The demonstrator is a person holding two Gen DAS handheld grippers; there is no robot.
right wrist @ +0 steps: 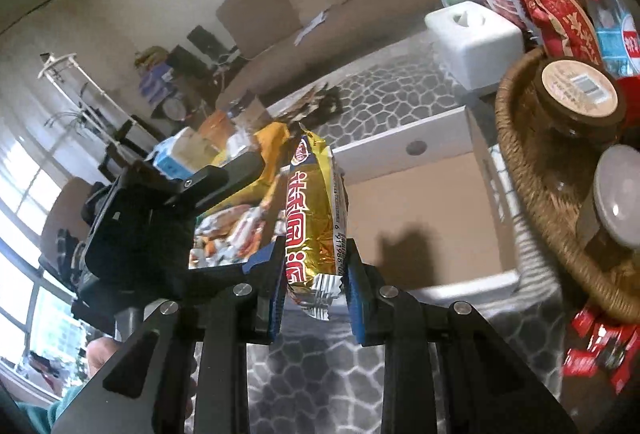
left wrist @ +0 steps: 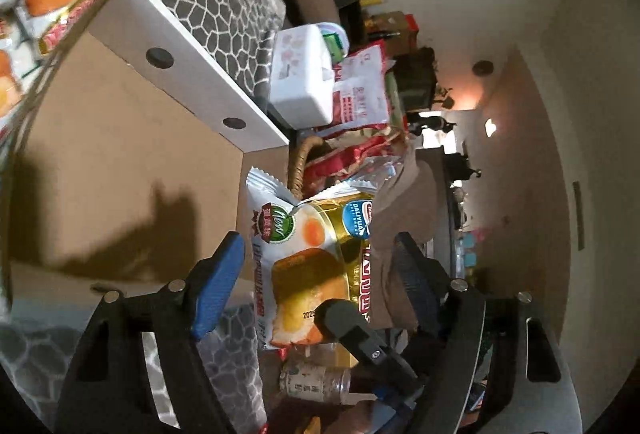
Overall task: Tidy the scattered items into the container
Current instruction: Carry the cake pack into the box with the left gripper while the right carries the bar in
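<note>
Right wrist: cake packet (right wrist: 314, 218) between tool (right wrist: 316, 298) pads.

Gold and white snack packet (right wrist: 314, 218) with red letters. Brown box (right wrist: 424, 210), white rim. Grey pebble-pattern tablecloth (right wrist: 384, 102).

Both views are taken close above the box (left wrist: 120, 170) (right wrist: 424, 218), rolled differently; the cake packet (left wrist: 308, 266) (right wrist: 314, 218) and basket (left wrist: 298, 170) (right wrist: 532, 186) are shared.
</note>
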